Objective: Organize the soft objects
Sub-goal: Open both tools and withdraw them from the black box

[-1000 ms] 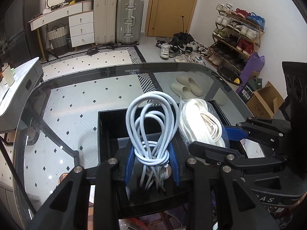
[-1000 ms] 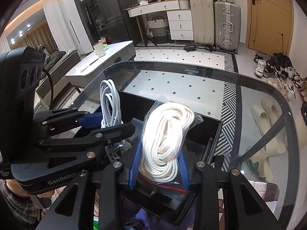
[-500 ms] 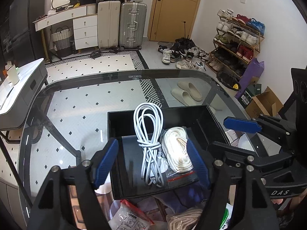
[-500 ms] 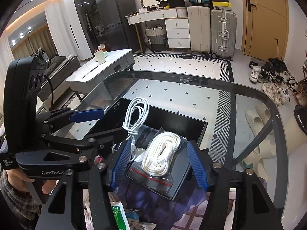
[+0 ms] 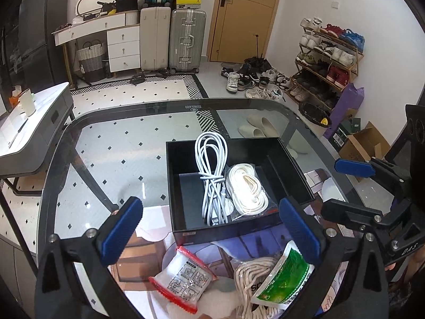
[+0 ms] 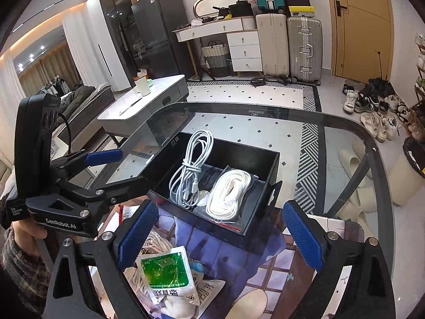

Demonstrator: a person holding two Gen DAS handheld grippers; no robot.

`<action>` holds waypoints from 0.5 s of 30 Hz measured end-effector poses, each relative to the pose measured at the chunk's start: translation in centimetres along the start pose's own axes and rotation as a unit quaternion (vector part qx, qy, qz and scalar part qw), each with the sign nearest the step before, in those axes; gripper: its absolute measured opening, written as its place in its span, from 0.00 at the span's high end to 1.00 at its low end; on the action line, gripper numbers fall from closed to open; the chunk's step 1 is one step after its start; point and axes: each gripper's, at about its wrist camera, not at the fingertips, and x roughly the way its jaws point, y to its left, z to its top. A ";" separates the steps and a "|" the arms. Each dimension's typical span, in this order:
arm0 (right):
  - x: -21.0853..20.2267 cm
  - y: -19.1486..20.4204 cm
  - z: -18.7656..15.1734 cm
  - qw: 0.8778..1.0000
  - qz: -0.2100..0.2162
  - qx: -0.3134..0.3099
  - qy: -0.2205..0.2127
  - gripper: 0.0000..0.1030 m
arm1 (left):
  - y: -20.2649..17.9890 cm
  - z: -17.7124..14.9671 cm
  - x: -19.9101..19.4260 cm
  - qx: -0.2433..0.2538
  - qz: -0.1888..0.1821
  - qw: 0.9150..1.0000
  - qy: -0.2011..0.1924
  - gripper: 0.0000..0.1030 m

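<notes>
Hand-held gripper [image 5: 212,228] before boxed cable [image 5: 211,178]

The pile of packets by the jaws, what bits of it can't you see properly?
- Green packet: left wrist view, right side behind a finger; printing blurred.
- Loose rope bundle: left wrist view, covered by the green packet, cut off by the bottom edge.
- Red-edged packet: printing too small to read.
- Bagged white rope in the black box: near end hidden behind the box wall.
</notes>
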 end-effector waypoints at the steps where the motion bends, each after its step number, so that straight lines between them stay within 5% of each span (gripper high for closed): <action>1: -0.3 0.1 -0.2 1.000 0.002 0.002 0.000 0.04 | 0.1 -0.2 -0.1 0.001 -0.002 1.000 0.002 0.00; 15: -1.9 1.1 -3.3 1.000 0.019 0.011 0.006 0.01 | 1.1 -3.0 -1.7 -0.005 0.015 1.000 0.013 0.00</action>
